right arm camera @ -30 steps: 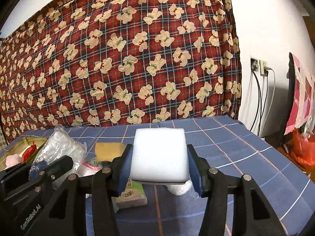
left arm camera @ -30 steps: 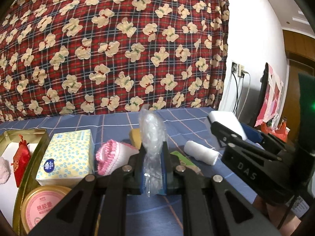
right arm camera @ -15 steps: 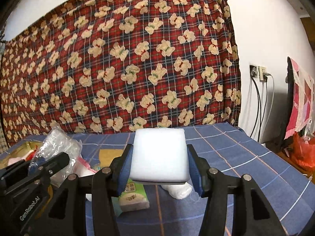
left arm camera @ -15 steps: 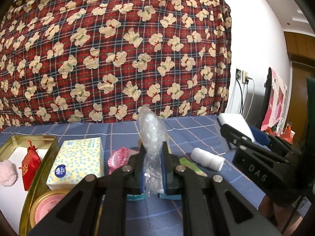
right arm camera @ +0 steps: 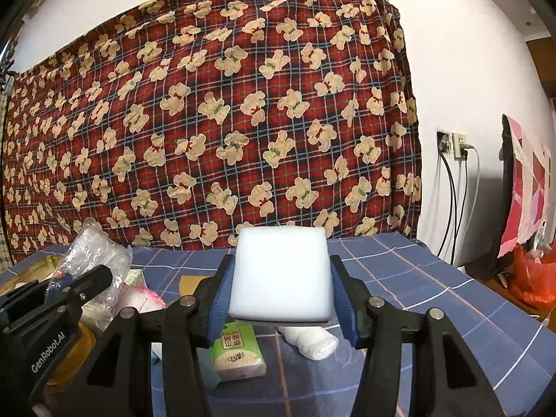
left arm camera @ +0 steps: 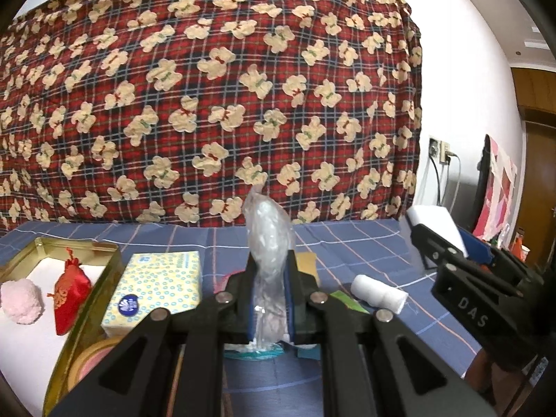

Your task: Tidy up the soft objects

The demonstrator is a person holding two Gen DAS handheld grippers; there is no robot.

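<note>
1. Left gripper (left arm camera: 270, 299) clamped tight on a crumpled clear plastic bag (left arm camera: 269, 239), raised above the blue checked tablecloth (left arm camera: 347, 243).
2. Right gripper (right arm camera: 281, 288) gripping a white foam block (right arm camera: 281, 274) over a green tissue pack (right arm camera: 236, 351) and bandage roll (right arm camera: 312, 342).
3. Far left: gold tin (left arm camera: 83, 316) with pink pompom (left arm camera: 21, 300) and red pouch (left arm camera: 69, 292).

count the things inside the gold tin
3 visible: a pink pompom at the left, a red pouch beside it, and a round lid nearer the camera. More may be hidden.

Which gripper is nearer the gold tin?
Left. The left gripper, shut on a clear plastic bag, is just beside the gold tin; the right gripper, holding a white sponge, is farther right.
</note>
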